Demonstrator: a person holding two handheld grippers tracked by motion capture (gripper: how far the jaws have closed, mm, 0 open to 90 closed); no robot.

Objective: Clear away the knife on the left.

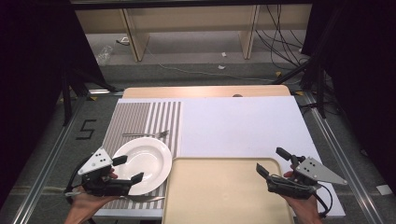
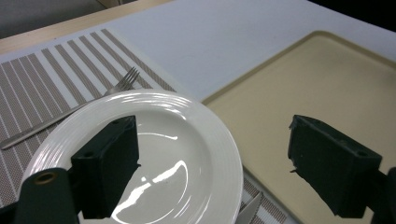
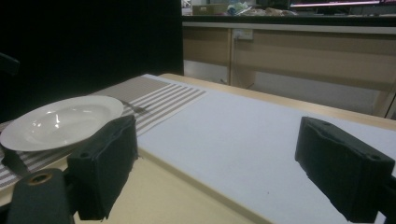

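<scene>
A white plate [image 1: 144,161] rests on a striped placemat [image 1: 135,116] at the near left, with a fork [image 1: 147,134] lying just beyond it. My left gripper [image 1: 130,169] hovers open over the plate's near rim with nothing between its jaws. The left gripper view looks down on the plate [image 2: 187,154], the fork [image 2: 70,114] and the left gripper [image 2: 215,158]. A beige tray [image 1: 224,191] sits at the near centre. My right gripper [image 1: 270,160] stands open over the tray's far right corner, holding nothing. From the right gripper [image 3: 217,163], the plate [image 3: 60,121] shows at the left.
A white board [image 1: 238,123] covers the table beyond the tray [image 2: 303,88]. A knife [image 1: 144,199] lies on the placemat near the plate's front edge, its tip [image 2: 250,210] by the tray. Dark curtains and stand legs flank the table.
</scene>
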